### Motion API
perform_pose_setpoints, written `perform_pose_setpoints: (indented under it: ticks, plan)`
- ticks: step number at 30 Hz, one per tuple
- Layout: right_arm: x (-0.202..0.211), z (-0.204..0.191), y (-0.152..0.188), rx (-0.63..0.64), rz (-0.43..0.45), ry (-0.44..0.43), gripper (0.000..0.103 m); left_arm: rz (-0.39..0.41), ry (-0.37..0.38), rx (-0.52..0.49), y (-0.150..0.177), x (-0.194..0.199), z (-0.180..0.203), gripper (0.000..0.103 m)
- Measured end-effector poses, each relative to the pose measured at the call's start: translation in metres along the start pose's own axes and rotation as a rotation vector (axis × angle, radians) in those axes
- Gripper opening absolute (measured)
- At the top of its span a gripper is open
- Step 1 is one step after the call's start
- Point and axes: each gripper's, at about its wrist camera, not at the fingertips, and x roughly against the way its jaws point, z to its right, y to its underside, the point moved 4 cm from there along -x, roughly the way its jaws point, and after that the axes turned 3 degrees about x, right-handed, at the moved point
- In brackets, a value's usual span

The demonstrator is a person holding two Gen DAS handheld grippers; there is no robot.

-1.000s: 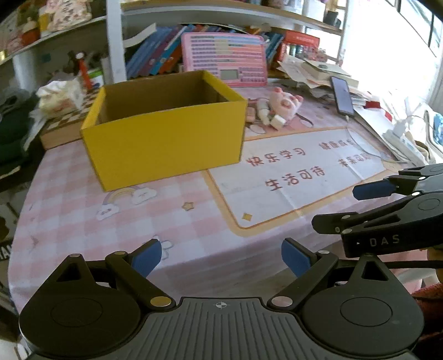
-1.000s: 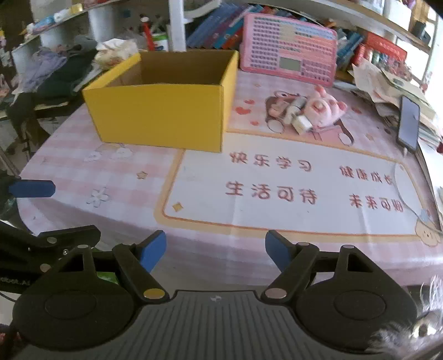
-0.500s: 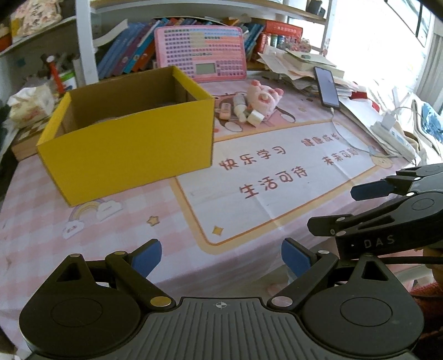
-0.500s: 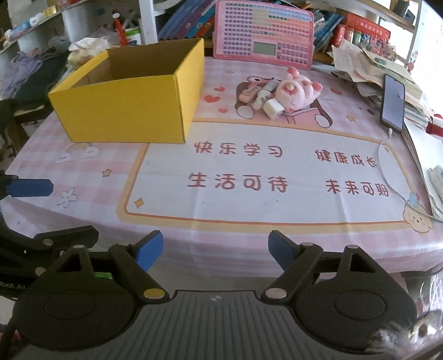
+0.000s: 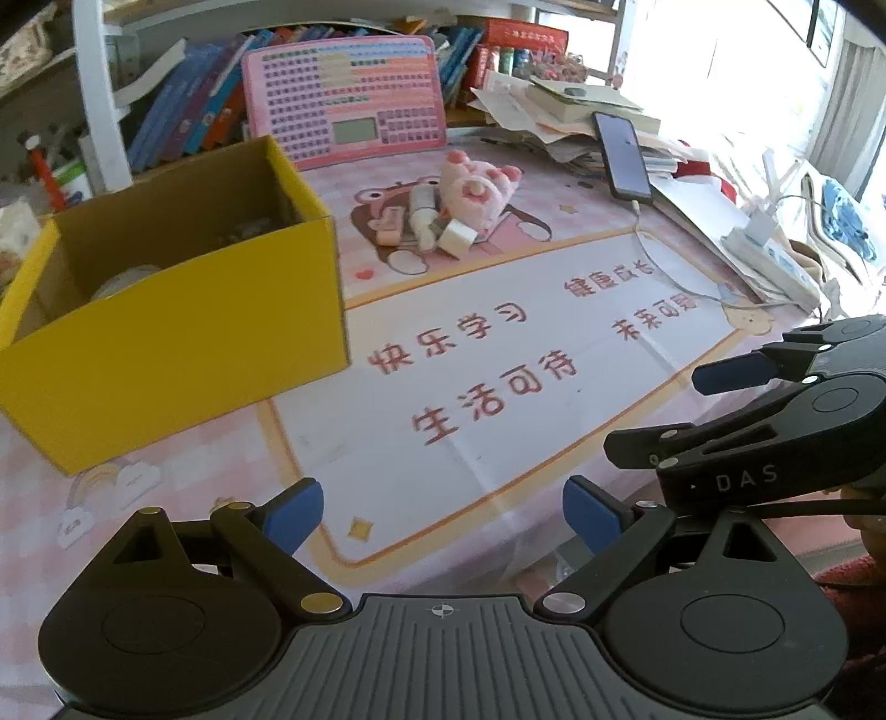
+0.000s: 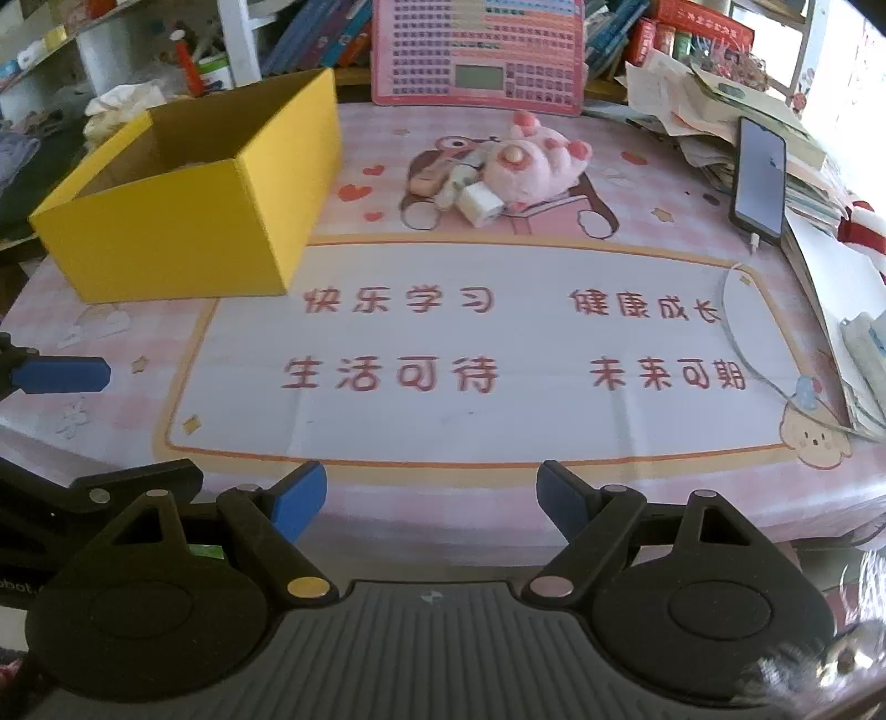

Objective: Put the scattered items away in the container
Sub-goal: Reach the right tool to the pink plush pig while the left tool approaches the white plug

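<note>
The left gripper [image 5: 442, 512] sits at 6 o'clock in its own view, blue pads spread wide with nothing between them, over the near edge of the table [image 5: 183, 476]. The right gripper [image 6: 431, 498] is likewise spread and empty at 6 o'clock of its view; its jaws have just been opening a little, with only the pink cloth below them. In the left view the right gripper also shows at 3 o'clock, side-on.

The box [image 5: 166, 343], yellow outside and brown inside, stands open-topped at 9 o'clock in the left view and at 10 o'clock in the right view [image 6: 183, 221]. Something pale lies on its floor, too dim to name.

The scattered items lie in one cluster at 12 o'clock, well apart from both grippers and just beside the box's far right corner: a pink plush [image 6: 529, 163] on its back, a white cube [image 6: 479, 202] touching its near side, a small white bottle [image 5: 423, 213] and a pinkish piece [image 5: 389, 227] against them.

Behind the cluster a pink toy keyboard [image 6: 476, 52] leans upright against a shelf of books. A phone [image 6: 760, 180] rests on a heap of papers at 2 o'clock, a white cable running from it across the mat [image 6: 470, 349] with red characters.
</note>
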Motion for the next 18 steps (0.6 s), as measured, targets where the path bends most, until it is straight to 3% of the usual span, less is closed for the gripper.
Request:
perform_pose_setpoints:
  ticks: [11, 18]
  plan:
    - [-0.019, 0.059, -0.014, -0.052, -0.026, 0.032, 0.083, -0.017, 0.058, -0.05, -0.036, -0.046, 0.035, 0.095]
    - [-0.032, 0.096, -0.035, -0.093, -0.001, 0.027, 0.083, -0.019, 0.042, -0.07, -0.064, -0.067, 0.05, 0.095]
